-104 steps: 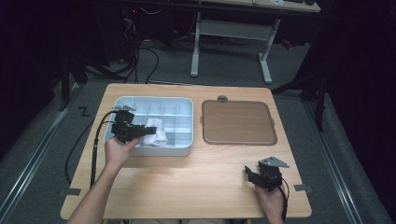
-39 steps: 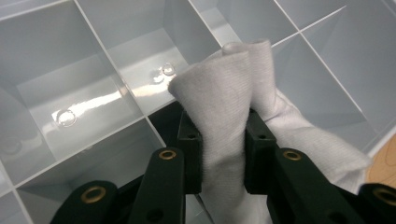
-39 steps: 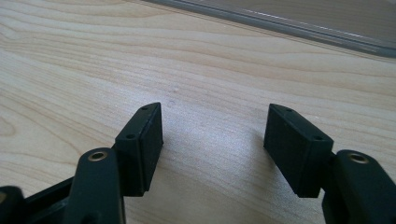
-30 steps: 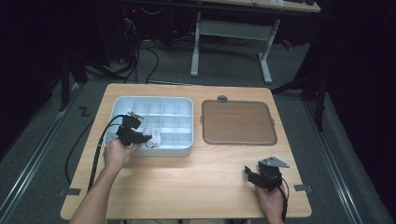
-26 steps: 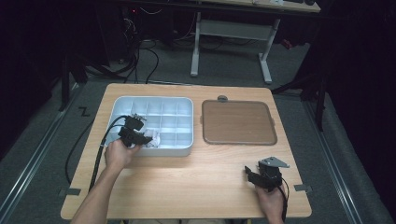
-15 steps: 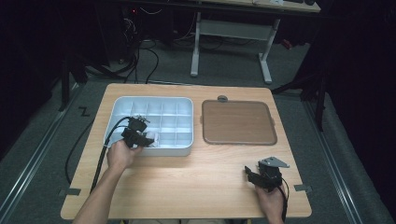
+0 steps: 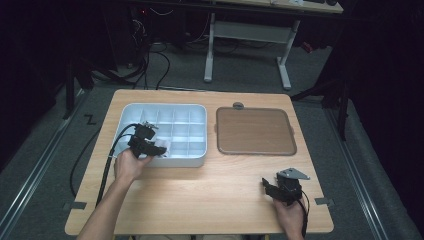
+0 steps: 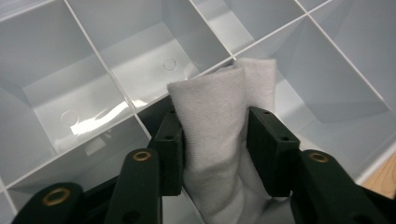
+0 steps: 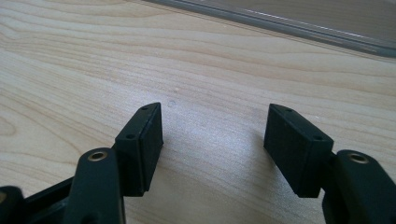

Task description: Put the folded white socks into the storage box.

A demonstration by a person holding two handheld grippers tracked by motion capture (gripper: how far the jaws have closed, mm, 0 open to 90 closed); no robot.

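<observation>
A rolled white cloth [image 8: 212,154] stands in a compartment of the pale grey divided tray [image 8: 140,46], near the tray's [image 7: 165,106] front edge. My left gripper [image 8: 215,126] has its jaws on either side of the roll. They have just been opening, and both pads still touch the cloth, which is slightly pinched between them. In the high view the left gripper [image 7: 159,148] reaches into the front left part of the tray, with a bit of the cloth [image 7: 167,146] at its tip. My right gripper [image 9: 215,135] rests open over bare wood, also seen as the right gripper [image 7: 270,187] at the front right.
A brown flat tray [image 7: 255,131] lies to the right of the divided one, and its edge [image 9: 280,23] crosses the top of the right gripper view. A small grey disc [image 7: 238,105] sits behind it. The left gripper's black cable [image 7: 107,165] trails off the table's left side.
Over the past few seconds the left gripper drew the cloth slightly back toward the tray's front left and down into a compartment. The right hand has stayed put.
</observation>
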